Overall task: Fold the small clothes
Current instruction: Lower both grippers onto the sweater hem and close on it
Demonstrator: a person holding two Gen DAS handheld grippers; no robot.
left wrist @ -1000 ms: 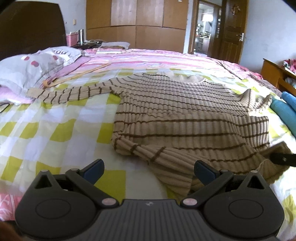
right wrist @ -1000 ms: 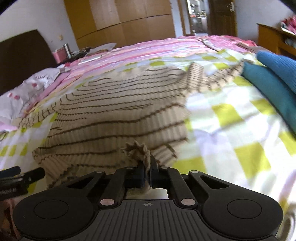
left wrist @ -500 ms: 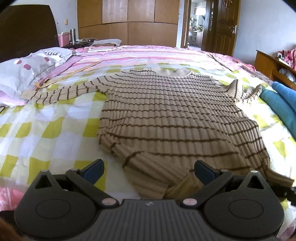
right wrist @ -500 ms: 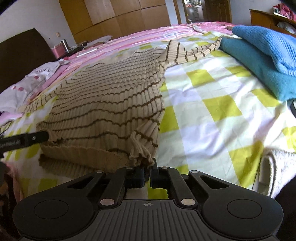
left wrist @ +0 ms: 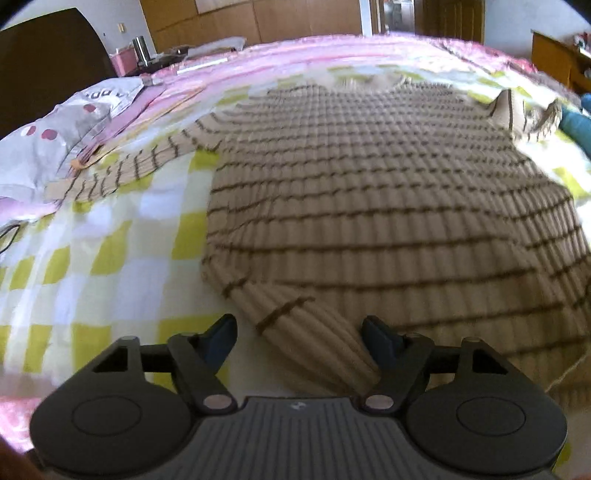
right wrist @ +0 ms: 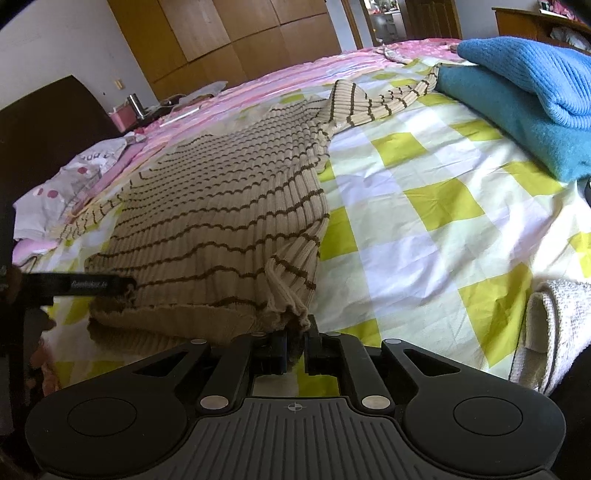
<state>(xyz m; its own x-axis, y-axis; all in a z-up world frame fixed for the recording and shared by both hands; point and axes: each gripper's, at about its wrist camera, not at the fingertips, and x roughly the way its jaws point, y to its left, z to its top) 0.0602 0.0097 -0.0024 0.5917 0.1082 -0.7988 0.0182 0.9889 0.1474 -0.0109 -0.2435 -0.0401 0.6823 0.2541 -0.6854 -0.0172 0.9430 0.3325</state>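
A beige ribbed sweater (left wrist: 369,184) with thin brown stripes lies spread on the checked bed sheet (left wrist: 110,266), its hem toward me. My left gripper (left wrist: 297,326) straddles the hem's left corner. Its jaws are closing with the bunched fabric between them, and the left pad still stands clear of the cloth. In the right wrist view the sweater (right wrist: 221,206) stretches away from my right gripper (right wrist: 295,332), which pinches the hem's right corner. Its jaws are opening slightly with the fabric still between them. One black finger of the left gripper (right wrist: 85,285) shows at the hem's far side.
Folded blue knitwear (right wrist: 517,92) is stacked at the right, with a white towel (right wrist: 554,332) near the bed's front edge. A spotted pillow (left wrist: 55,136) lies at the left by the dark headboard (left wrist: 48,62). Wooden wardrobes (right wrist: 229,33) line the far wall.
The right gripper drew the hem corner back toward the bed's near edge, flattening the sweater. The left gripper moved in over the hem's left corner and its jaws narrowed.
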